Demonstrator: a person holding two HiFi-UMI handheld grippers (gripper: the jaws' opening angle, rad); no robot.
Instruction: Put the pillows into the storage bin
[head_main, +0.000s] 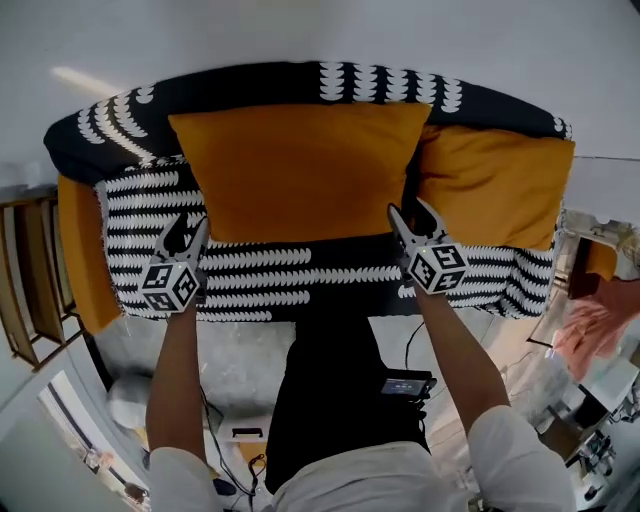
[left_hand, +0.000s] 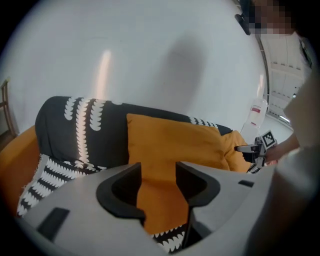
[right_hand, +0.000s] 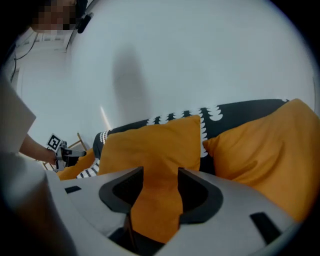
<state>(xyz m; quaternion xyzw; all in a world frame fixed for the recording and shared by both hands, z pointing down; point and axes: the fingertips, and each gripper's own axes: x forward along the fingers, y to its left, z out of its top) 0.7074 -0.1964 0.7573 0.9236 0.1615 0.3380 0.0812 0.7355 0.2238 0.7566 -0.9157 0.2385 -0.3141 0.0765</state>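
Arms outstretched, left gripper (head_main: 185, 232) and right gripper (head_main: 412, 214), jaws wide, at lower corners of front pillow (head_main: 300, 165).

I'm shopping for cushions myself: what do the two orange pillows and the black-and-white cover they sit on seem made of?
The centre orange pillow looks like matte woven cloth over soft filling: no shine, gentle creases. The right orange pillow seems the same matte fabric, puffed and dented. The black-and-white cover is probably a printed textile throw; it drapes and folds at its front edge.
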